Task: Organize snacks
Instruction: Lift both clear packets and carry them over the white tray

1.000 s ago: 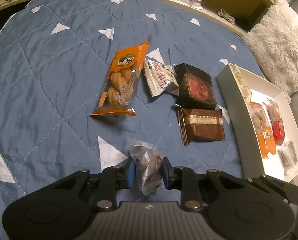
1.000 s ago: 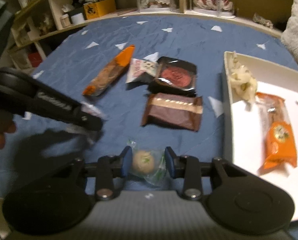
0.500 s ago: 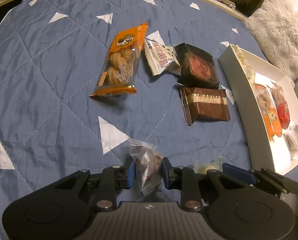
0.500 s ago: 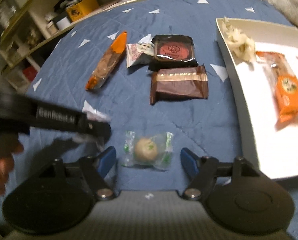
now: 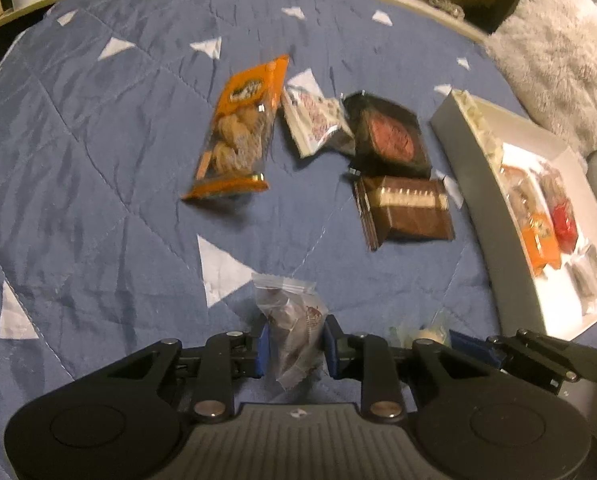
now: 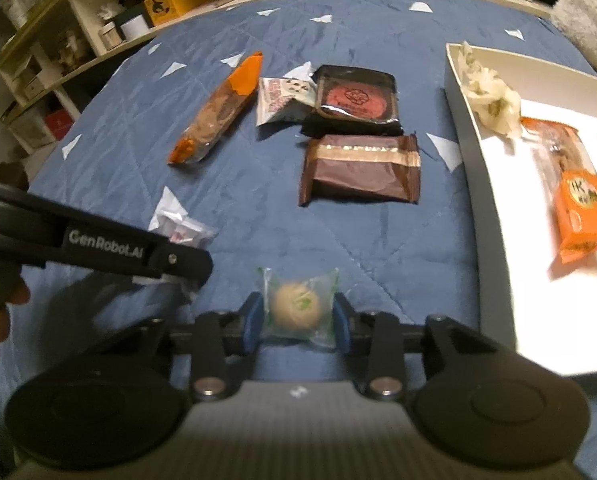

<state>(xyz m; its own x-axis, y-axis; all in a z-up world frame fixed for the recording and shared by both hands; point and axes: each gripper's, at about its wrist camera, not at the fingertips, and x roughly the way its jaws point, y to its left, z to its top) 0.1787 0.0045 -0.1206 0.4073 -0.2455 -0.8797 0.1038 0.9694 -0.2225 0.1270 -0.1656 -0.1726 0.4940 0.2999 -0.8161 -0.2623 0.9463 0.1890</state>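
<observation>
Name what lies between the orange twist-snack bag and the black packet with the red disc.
A small white packet, seen in both wrist views.

Bare blue quilt (image 5: 98, 152) left: open passage; centre blocked by orange packet (image 5: 240, 128), brown wrapper (image 5: 408, 210), black packet (image 5: 390, 136); white tray (image 6: 470, 152) walls right side

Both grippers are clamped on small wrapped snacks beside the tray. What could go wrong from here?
1. The left gripper pinches a crinkly clear packet, mostly by its film, so it may slip out on lifting.
2. The right gripper, which has just closed on the round pastry, could crush it.
3. The grippers are close together; both heading to the white tray may collide.
</observation>
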